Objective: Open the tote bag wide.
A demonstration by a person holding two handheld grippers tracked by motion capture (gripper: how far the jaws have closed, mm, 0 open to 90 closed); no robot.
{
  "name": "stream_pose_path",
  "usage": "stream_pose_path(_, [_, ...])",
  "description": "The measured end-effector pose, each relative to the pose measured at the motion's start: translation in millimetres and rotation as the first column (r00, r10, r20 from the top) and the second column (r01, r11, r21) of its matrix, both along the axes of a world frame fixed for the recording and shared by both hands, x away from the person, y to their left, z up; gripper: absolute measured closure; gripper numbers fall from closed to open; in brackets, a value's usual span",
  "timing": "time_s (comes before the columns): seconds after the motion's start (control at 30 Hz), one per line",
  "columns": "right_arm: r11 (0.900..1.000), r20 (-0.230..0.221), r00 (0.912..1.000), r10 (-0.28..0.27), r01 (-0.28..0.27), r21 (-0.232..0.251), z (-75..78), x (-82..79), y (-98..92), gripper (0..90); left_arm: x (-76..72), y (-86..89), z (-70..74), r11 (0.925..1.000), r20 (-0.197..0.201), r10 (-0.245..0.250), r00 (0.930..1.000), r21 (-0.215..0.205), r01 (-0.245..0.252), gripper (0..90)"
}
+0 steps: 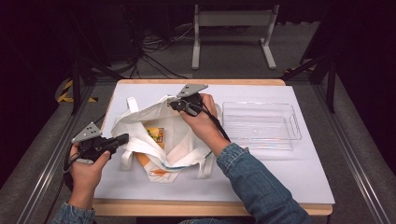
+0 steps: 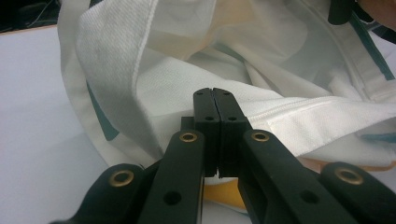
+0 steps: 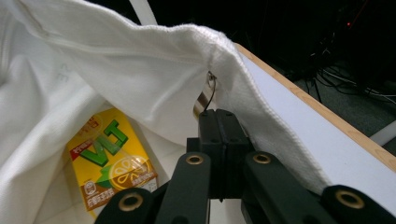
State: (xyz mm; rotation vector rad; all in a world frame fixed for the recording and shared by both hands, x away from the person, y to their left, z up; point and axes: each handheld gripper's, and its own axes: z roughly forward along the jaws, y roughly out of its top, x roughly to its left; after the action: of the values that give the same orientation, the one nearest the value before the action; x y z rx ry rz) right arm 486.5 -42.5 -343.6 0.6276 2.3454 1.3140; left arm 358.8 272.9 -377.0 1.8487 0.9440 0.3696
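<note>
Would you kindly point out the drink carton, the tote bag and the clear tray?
drink carton point(image 3: 109, 161), right gripper view, on its yellow printed face.
tote bag point(image 1: 183, 133), high view, on the white cloth of its side.
clear tray point(image 1: 259, 125), high view, on its bare floor.

The bag point(image 1: 154, 126) is white woven cloth, matt, with a coarse visible weave and stitched hems — its teal trim looks like flat fabric tape. The carton point(image 3: 109, 161) inside has glossy printed card. The tray point(image 1: 259, 123) is clear, shiny plastic. The table point(image 1: 280, 182) has a smooth, matt white top edged in pale wood. Both the left gripper point(image 2: 214, 100) and the right gripper point(image 3: 218, 121) have matt black plastic jaws with brass-coloured metal rivets — 4 show in each gripper view.
</note>
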Motion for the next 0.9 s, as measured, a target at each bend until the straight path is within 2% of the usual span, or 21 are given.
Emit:
stream_pose_path(0.17, [0.999, -0.022, 0.9992, -0.033, 0.033, 0.006, -3.3, 14.8, 1.8, 90.0, -0.9, 0.5, 0.2, 1.0000, 0.001, 0.001, 1.0000, -0.006, -0.001, 89.3])
stream_pose_path(0.2, [0.999, -0.034, 0.9984, -0.045, 0.045, -0.008, -5.3, 21.8, 4.3, 90.0, -0.9, 1.1, 0.7, 1.0000, 0.011, 0.000, 0.9999, -0.001, 0.000, 89.2])
stream_pose_path(0.3, [0.997, -0.044, 0.9965, -0.071, 0.070, -0.026, -9.6, 32.8, 7.2, 90.0, -4.5, 2.6, 3.2, 0.9998, 0.017, -0.001, 0.9999, -0.020, 0.001, 89.1])
stream_pose_path(0.37, [0.997, -0.050, 0.9958, -0.076, 0.075, -0.025, -11.1, 35.3, 7.0, 90.0, -5.5, 3.6, 4.0, 0.9998, 0.023, -0.003, 0.9997, -0.022, 0.003, 89.1])
stream_pose_path(0.5, [0.995, -0.090, 0.9908, -0.102, 0.100, -0.025, -21.9, 45.9, 2.2, 90.0, -10.2, 7.6, 7.5, 0.9994, 0.037, 0.003, 0.9993, -0.035, -0.002, 88.0])
stream_pose_path(0.57, [0.995, -0.091, 0.9908, -0.100, 0.099, -0.021, -22.3, 45.5, 1.3, 90.0, -11.9, 9.8, 8.1, 0.9991, 0.040, 0.009, 0.9992, -0.041, -0.008, 87.6])
stream_pose_path(0.7, [0.998, -0.082, 0.9949, -0.058, 0.057, -0.015, -18.6, 36.0, -1.6, 88.6, -13.2, 15.0, 8.3, 0.9985, 0.045, 0.020, 0.9988, -0.052, -0.018, 85.0])
stream_pose_path(0.83, [1.000, -0.077, 0.9969, -0.015, 0.014, -0.023, -13.9, 18.9, -6.7, 83.7, -17.5, 22.0, 11.9, 0.9969, 0.065, 0.037, 0.9972, -0.071, -0.032, 83.1])
stream_pose_path(0.9, [1.000, -0.074, 0.9973, -0.004, 0.003, -0.022, -13.2, 15.3, -8.1, 83.1, -18.3, 23.7, 12.5, 0.9968, 0.069, 0.041, 0.9968, -0.071, -0.036, 83.1])
